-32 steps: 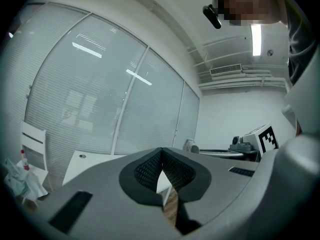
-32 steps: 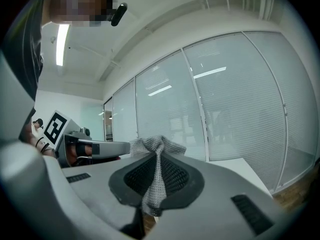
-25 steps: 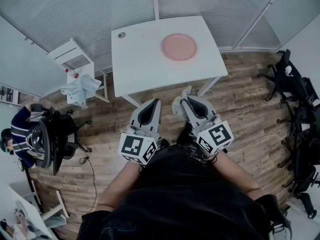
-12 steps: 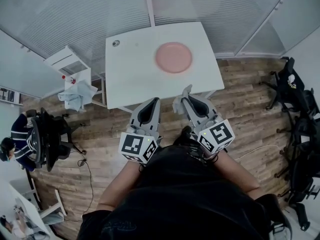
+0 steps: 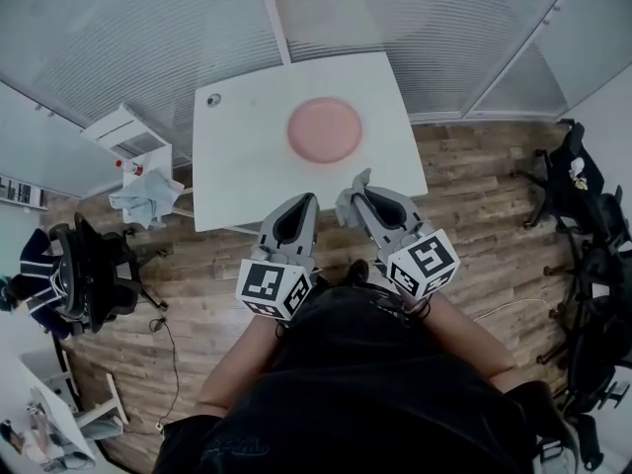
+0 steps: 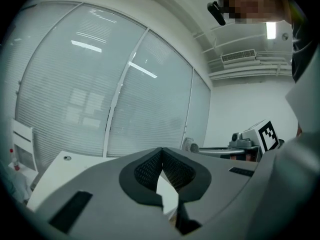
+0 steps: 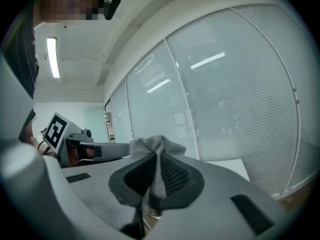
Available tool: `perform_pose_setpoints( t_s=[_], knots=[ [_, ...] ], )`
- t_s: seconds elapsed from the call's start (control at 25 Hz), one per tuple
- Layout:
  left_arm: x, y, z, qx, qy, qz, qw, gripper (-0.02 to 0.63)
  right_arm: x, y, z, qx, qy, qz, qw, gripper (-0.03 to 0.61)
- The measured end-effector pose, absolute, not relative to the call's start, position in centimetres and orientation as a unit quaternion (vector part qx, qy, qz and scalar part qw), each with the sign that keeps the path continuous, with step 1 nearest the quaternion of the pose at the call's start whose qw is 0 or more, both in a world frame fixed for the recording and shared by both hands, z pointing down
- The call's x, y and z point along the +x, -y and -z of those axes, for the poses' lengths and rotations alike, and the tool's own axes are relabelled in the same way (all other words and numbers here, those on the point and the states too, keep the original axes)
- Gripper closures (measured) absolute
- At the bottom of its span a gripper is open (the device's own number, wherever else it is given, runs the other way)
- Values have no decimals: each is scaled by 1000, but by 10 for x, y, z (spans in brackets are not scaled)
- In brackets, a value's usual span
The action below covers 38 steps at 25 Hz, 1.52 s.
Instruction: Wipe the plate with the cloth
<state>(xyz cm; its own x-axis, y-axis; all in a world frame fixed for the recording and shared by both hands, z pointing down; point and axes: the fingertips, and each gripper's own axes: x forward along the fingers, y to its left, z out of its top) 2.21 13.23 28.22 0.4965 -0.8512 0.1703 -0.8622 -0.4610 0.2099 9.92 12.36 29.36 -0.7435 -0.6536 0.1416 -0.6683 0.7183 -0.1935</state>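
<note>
A round pink plate (image 5: pixel 325 129) lies on the white table (image 5: pixel 247 166), toward its far right part. My right gripper (image 5: pixel 357 193) hovers just short of the table's near edge, shut on a grey woven cloth (image 7: pixel 156 156) whose bunched end sticks out past the fingertips (image 5: pixel 353 205). Beside it, my left gripper (image 5: pixel 306 202) is shut with nothing between its jaws (image 6: pixel 161 154). Both point level toward the table. The plate is hidden behind the jaws in both gripper views.
A small round fitting (image 5: pixel 213 99) sits at the table's far left corner. A white side rack (image 5: pixel 128 131) with a pale cloth (image 5: pixel 143 203) stands left of the table. Office chairs (image 5: pixel 94 270) stand at left and right (image 5: pixel 583 196). Glass walls with blinds (image 5: pixel 178 28) close the far side.
The table and plate have drawn closer and shifted left in the head view. Both grippers moved forward together toward the table's near edge. The grip on the cloth is unchanged.
</note>
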Motion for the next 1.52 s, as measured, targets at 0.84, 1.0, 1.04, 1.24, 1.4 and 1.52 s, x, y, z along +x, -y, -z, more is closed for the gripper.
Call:
perform_pose_setpoints(
  t_s=[0.84,1.0,1.04,1.24,1.4,1.52],
  knots=[
    [24,-48,-293,875,460,-27,149,597,108,-56,-302,404,905,-130,25,540],
    [4,-20,-291,882,451,-33,134,597,89,-31,-297,413,902,-125,23,540],
    [-1,-14,-289,884,447,-29,131,597,83,-24,-295,415,901,-122,22,540],
    [-25,15,-278,900,420,-20,113,597,54,4,-290,428,896,-117,17,540],
    [-44,33,-282,905,406,-23,120,597,34,20,-293,437,891,-119,18,540],
    [-57,40,-283,907,402,-11,125,597,22,25,-303,442,887,-131,26,540]
  ],
)
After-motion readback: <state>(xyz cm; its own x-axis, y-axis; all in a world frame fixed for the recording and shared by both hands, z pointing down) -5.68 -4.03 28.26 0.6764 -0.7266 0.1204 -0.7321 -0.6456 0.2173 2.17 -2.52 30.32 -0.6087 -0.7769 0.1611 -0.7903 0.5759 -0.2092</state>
